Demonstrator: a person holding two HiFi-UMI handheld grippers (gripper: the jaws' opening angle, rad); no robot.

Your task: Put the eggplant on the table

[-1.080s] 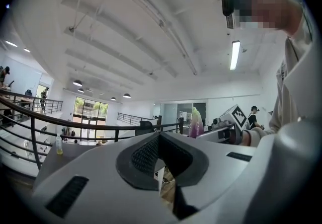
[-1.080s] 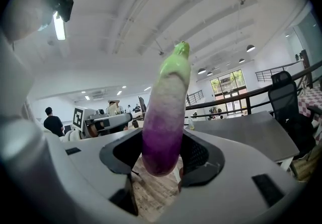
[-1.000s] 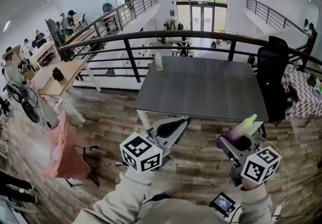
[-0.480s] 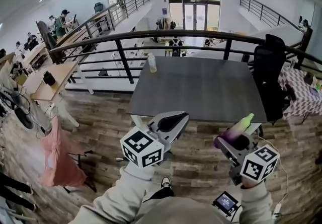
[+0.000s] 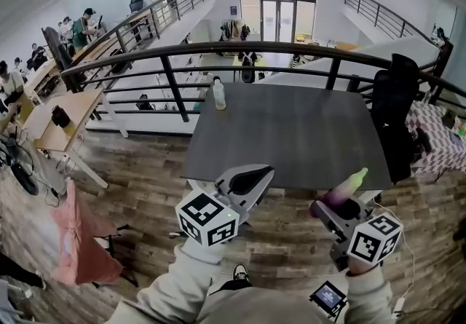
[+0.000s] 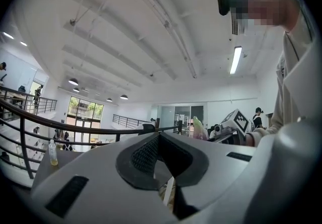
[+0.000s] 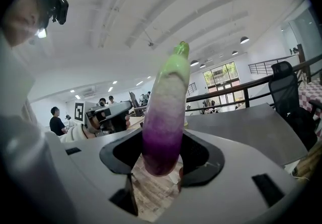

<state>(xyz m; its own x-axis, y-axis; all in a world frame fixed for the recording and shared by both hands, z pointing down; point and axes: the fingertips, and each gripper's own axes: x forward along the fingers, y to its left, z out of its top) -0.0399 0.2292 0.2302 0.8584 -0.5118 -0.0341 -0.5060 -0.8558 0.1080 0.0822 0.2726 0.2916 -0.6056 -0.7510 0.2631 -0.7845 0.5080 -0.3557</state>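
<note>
Firmly, the right gripper [image 5: 341,204] clenches the smooth, tapering purple-to-green eggplant [image 5: 354,182] beside the flat grey table [image 5: 291,133]; the left gripper [image 5: 266,170] is pinched together, empty.

No legible text, brand, number or sign in any view.

The left marker cube [image 5: 207,218] and the right marker cube [image 5: 375,239] carry black-and-white square patterns only, with no letters or digits.

Small screen [image 5: 328,298] at the lower edge of the head view is lit, but its content is too small to read.

Bottle [image 5: 218,94] on the grey table [image 5: 291,133]: no print can be made out.
</note>
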